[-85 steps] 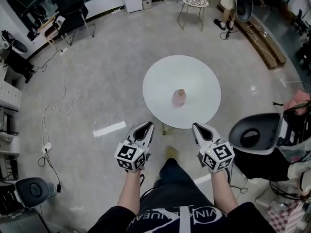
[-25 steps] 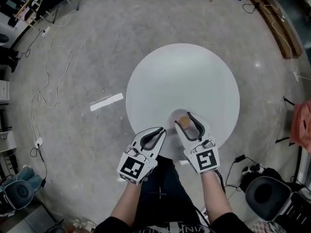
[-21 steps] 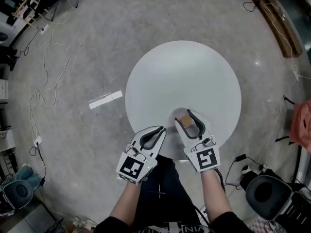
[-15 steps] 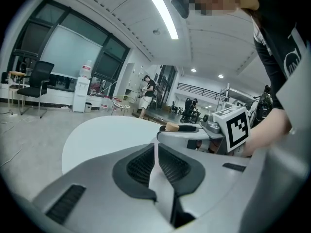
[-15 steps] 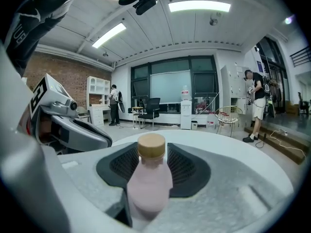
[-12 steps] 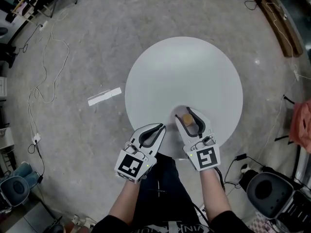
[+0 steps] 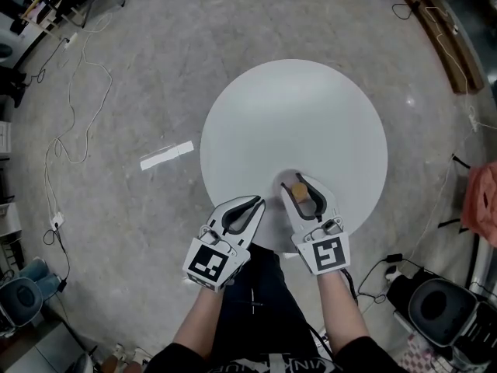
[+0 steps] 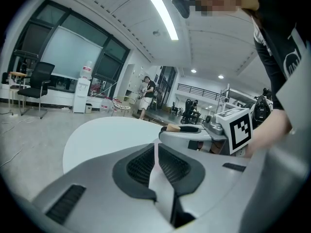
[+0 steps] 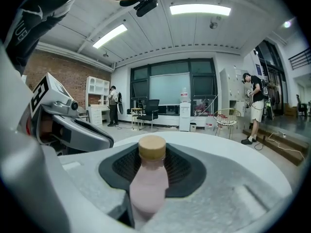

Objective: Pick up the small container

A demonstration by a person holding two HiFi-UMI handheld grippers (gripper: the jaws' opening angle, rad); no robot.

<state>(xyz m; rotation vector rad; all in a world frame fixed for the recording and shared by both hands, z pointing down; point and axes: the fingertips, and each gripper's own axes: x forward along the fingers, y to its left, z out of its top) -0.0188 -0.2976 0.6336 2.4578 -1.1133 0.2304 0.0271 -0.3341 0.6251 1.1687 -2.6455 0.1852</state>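
Cables (image 7: 66, 142) trail across the floor at far left, with a white tape strip (image 7: 167, 155) nearer the round white table (image 7: 295, 107). Over the table's near edge, the left gripper (image 7: 258, 203) has its jaws pressed together, empty. Just beside it, the right gripper (image 7: 300, 182) has just been closing and clasps the small container (image 7: 297, 190), which stands upright on the table.

The small container (image 7: 298, 190) stands on the table (image 7: 295, 115) near its near edge, between the jaws of the right gripper (image 7: 295, 183), which have just been closing and seemingly touch it. The left gripper (image 7: 259, 203) sits just left, at the table's edge.
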